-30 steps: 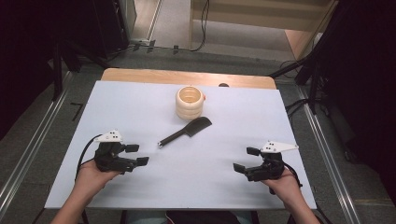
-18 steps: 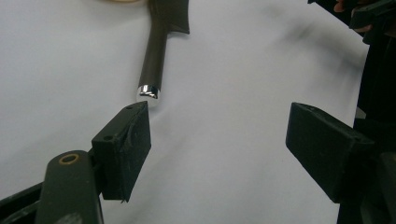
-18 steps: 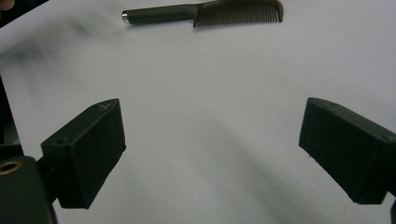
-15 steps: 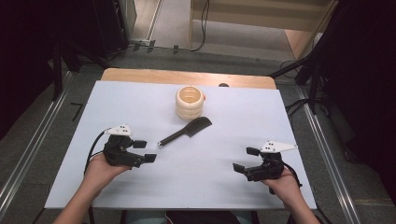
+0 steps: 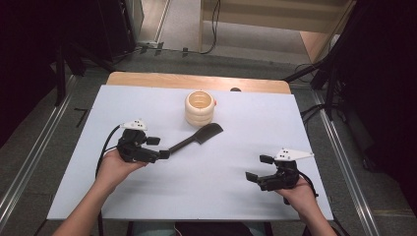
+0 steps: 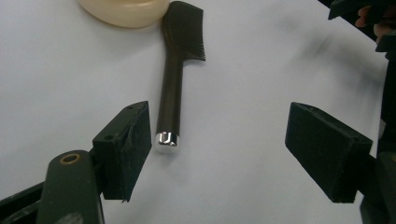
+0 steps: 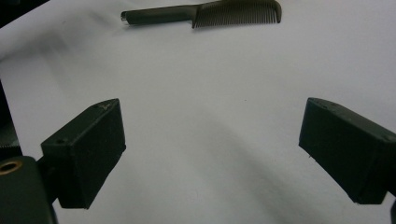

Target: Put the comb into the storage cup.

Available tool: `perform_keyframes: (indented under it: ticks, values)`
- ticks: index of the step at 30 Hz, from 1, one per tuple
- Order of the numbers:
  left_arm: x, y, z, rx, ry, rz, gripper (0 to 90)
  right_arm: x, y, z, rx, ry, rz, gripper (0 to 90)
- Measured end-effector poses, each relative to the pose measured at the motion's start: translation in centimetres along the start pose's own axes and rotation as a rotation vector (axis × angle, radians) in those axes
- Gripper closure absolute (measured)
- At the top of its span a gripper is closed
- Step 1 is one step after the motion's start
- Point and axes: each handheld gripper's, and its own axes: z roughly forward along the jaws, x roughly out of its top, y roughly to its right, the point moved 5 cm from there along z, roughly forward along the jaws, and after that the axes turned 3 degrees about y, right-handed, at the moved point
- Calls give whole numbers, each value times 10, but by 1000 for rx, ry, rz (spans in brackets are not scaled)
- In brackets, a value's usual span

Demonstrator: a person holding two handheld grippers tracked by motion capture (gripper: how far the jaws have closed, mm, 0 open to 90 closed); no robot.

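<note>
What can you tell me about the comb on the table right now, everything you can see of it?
The comb is black, plastic by its look, with a long slim handle ending in a shiny silver cap and a short head of fine teeth. It lies flat on the white table, free and ungripped, its head towards the cream holder. The open left gripper has the capped end just beside one pad; whether they touch is unclear.

Left tool (image 5: 156,147) jaws wide apart, low over table, right tool (image 5: 258,168) likewise, hand-held
</note>
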Motion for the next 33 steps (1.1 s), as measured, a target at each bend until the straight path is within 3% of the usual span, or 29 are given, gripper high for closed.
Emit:
perform_keyframes:
  ticks: [13,20,33]
  values:
    - [24,-9,11,6,-29,16,244,0,0,0,1,1,-1,55]
    - [30,-12,19,22,-73,34,250,0,0,0,1,0,-2,55]
    - [37,-17,37,10,-124,38,263,0,0,0,2,2,0,55]
